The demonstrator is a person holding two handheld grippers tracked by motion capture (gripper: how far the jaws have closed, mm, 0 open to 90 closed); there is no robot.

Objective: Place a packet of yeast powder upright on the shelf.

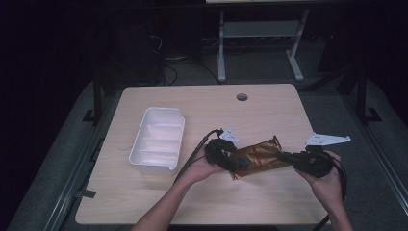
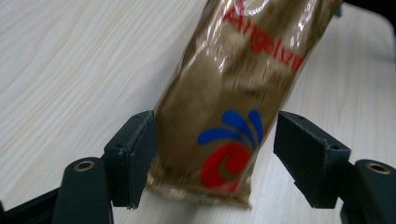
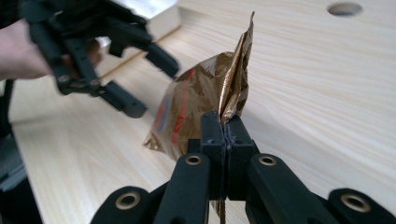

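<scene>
A gold-brown snack packet (image 1: 257, 157) with red lettering and a blue and red swirl is held over the table's front right. My right gripper (image 1: 284, 156) is shut on the packet's (image 3: 201, 100) crimped edge; in the right gripper view its jaws (image 3: 226, 135) press together on the foil. My left gripper (image 1: 234, 162) is open around the packet's (image 2: 233, 88) other end. One pad (image 2: 133, 154) touches the packet's side and the other pad (image 2: 310, 154) stands a little apart from it. The left gripper (image 3: 140, 84) also appears at the upper left of the right gripper view.
A white plastic tray (image 1: 158, 139) lies left of the packet, its corner (image 3: 159, 18) behind the left gripper. A cable hole (image 1: 242, 97) sits near the table's far edge. The light wooden table (image 1: 144, 197) ends close to the person's forearms. Desk legs stand behind.
</scene>
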